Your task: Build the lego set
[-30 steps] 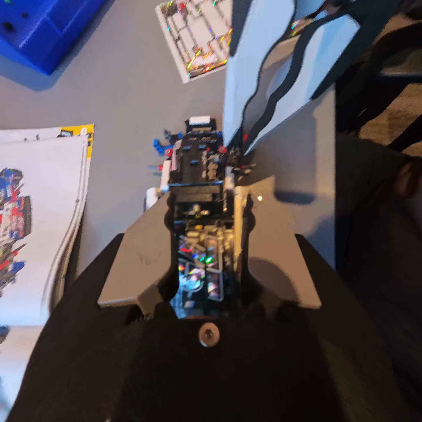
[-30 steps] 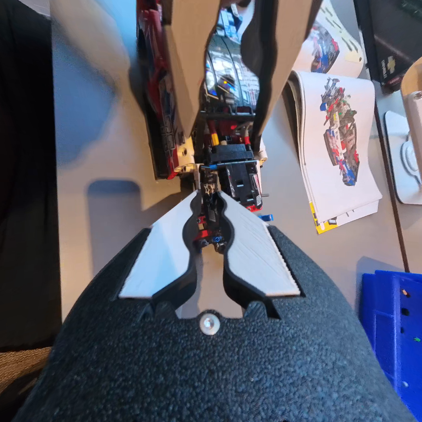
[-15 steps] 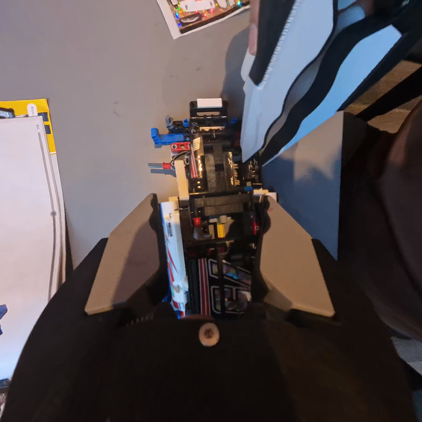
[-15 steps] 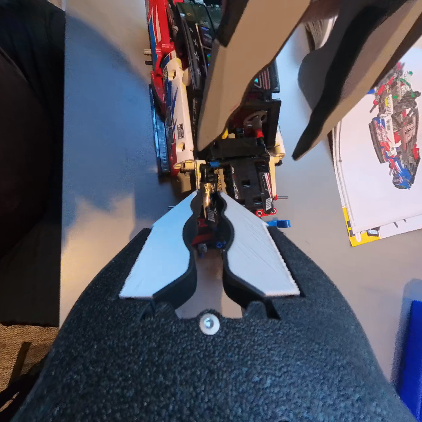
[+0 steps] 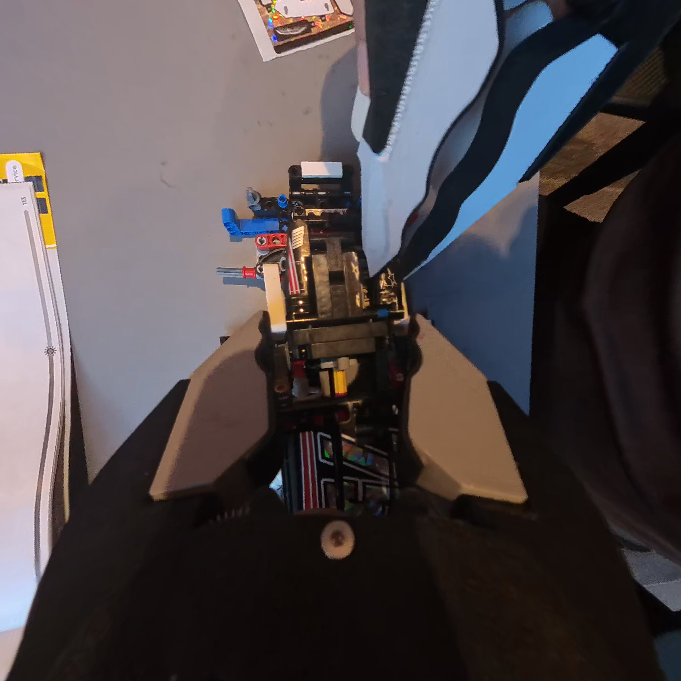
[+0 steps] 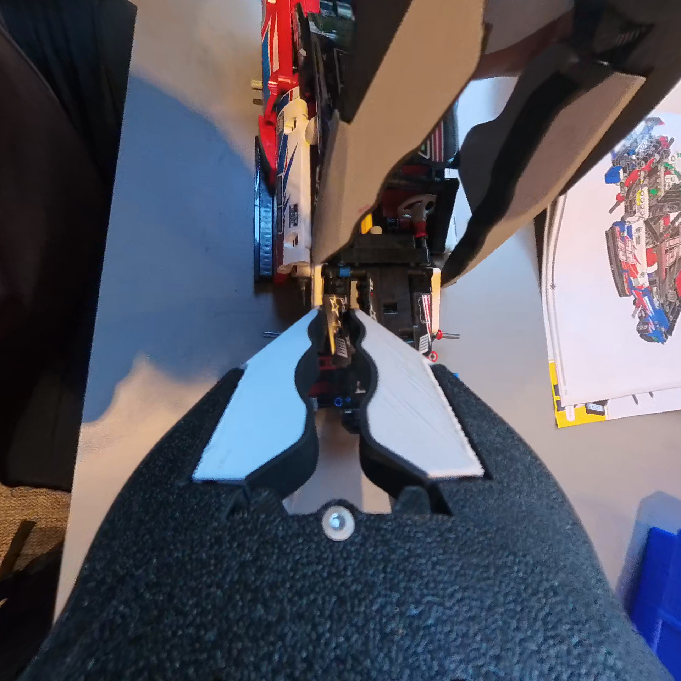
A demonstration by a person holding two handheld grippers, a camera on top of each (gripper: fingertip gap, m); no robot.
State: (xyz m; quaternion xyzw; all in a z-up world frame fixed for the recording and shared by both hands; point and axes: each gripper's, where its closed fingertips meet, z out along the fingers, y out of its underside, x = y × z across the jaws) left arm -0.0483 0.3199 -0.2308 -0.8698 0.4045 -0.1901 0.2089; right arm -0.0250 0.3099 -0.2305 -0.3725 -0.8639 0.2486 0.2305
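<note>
Both grippers clamp the sticker-covered lego car (image 5: 333, 291), beside a printed booklet (image 6: 608, 294).

Lego car (image 5: 331, 287) lies on table (image 5: 147, 129), instruction booklet (image 5: 25, 331) left of it.

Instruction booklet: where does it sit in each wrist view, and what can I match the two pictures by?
Left wrist view: instruction booklet along the left edge, beside the left gripper.
Right wrist view: booklet at the right edge, open on the table.
Shared landmark: the lego car, in the middle of both.
</note>
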